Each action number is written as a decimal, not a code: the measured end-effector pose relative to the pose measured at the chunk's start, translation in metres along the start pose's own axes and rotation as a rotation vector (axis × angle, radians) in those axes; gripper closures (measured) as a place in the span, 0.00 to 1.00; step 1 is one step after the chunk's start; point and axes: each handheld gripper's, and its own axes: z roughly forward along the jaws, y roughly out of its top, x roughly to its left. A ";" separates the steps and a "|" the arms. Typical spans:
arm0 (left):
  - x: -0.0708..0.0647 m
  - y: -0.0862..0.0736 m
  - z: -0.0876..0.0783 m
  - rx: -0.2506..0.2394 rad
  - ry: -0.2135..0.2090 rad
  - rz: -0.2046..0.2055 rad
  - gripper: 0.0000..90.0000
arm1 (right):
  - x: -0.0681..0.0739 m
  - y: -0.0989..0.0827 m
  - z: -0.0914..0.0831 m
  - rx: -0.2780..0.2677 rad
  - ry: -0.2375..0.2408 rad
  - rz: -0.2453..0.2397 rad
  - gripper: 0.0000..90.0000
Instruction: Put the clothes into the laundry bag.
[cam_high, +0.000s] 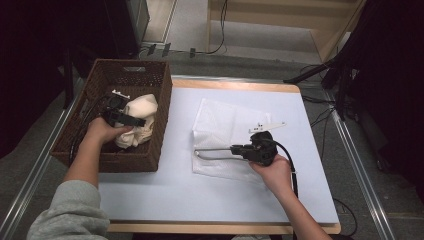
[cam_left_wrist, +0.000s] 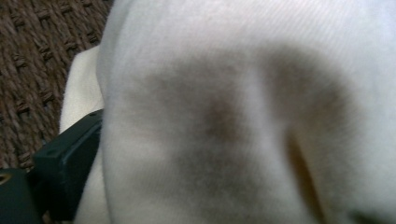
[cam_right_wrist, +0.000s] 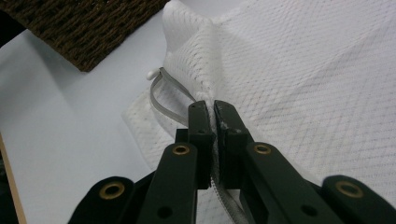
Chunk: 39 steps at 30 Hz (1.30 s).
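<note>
two grippers work apart: from above, the left gripper (cam_high: 131, 120) sits on the cream cloth (cam_high: 137, 120) in the basket (cam_high: 150, 155), grip unclear. up close, the right gripper (cam_right_wrist: 214, 109) pinches the mesh bag (cam_right_wrist: 317, 70) at its zipper (cam_right_wrist: 161, 100), jaws nearly closed, on the table (cam_high: 200, 195).

In the left gripper view, the cloth (cam_left_wrist: 243, 112) is pressed so close that it is blurred, and one jaw is hidden behind it; whether the left gripper (cam_high: 131, 120) is clamped cannot be told. In the high view, the lower part of the cloth is covered by the left hand (cam_high: 102, 131). In the right gripper view, the mesh bag (cam_right_wrist: 317, 79) is cut off at the right edge, and its zipper edge is hidden between the pinched jaws of the right gripper (cam_right_wrist: 214, 108). The basket (cam_right_wrist: 84, 28) is cropped at the top.
</note>
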 end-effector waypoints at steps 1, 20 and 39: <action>0.000 0.000 -0.001 0.006 -0.009 0.008 0.06 | 0.000 0.000 0.000 -0.001 -0.001 -0.002 0.97; -0.014 0.011 -0.026 0.086 -0.155 0.018 0.68 | -0.003 0.002 0.000 -0.007 0.001 -0.003 0.97; -0.016 0.029 -0.116 -0.122 -0.158 0.032 0.70 | -0.002 0.004 -0.005 -0.022 0.002 0.004 0.97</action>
